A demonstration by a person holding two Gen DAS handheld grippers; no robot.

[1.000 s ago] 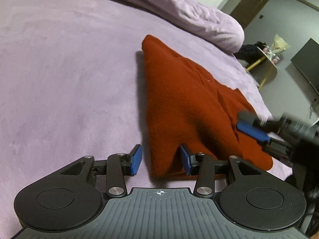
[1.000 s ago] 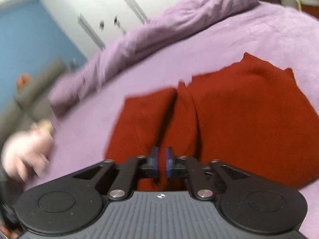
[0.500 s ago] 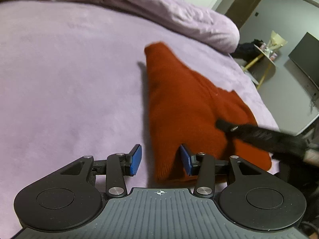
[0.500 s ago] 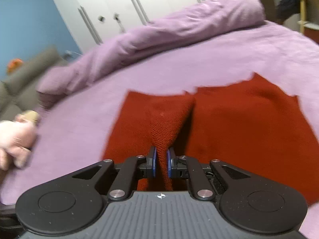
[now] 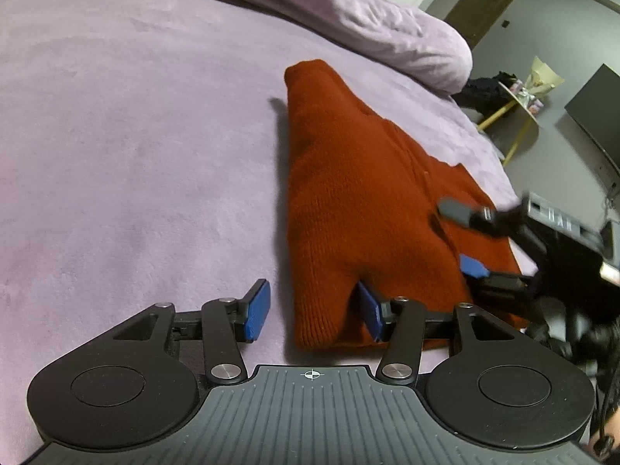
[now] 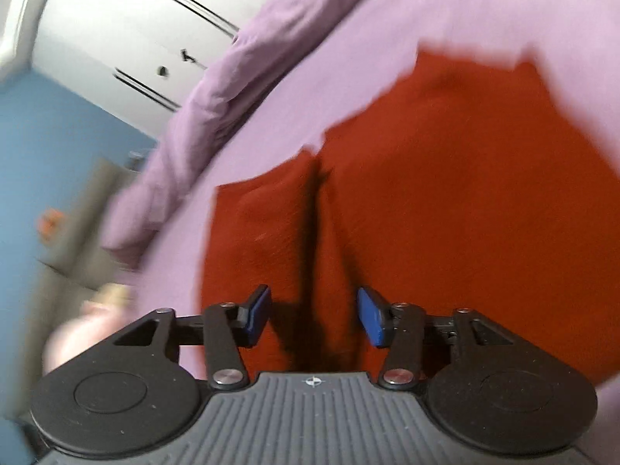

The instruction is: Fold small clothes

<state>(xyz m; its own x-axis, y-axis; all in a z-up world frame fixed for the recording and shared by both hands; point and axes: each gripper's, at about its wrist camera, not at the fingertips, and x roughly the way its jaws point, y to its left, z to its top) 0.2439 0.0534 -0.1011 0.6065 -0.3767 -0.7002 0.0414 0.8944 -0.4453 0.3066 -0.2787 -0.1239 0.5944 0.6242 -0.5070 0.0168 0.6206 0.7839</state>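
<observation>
A red knit garment (image 5: 360, 201) lies partly folded on the purple bed (image 5: 135, 155). My left gripper (image 5: 314, 314) rests low at the garment's near corner. Its jaws are opening. The corner lies between the blue pads, against the right one and clear of the left pad (image 5: 257, 312). My right gripper (image 5: 465, 238) reaches in from the right over the garment's right half. In the right wrist view, blurred by motion, the right gripper (image 6: 314, 316) hovers just above the red cloth (image 6: 445, 213). Its jaws are opening and grip nothing. A dark crease (image 6: 314, 224) runs ahead between them.
A rumpled purple duvet (image 5: 348, 19) is heaped along the far side of the bed. Beyond the bed's right edge stand a small side table (image 5: 531, 89) and a dark screen (image 5: 596, 116). White wardrobe doors (image 6: 135, 38) and a blurred pale pink shape (image 6: 85, 333) show on the left.
The right gripper has let go of the red fold it was pinching, opened, rolled and dropped closer to the cloth. The left gripper's jaws have widened a little at the same corner.
</observation>
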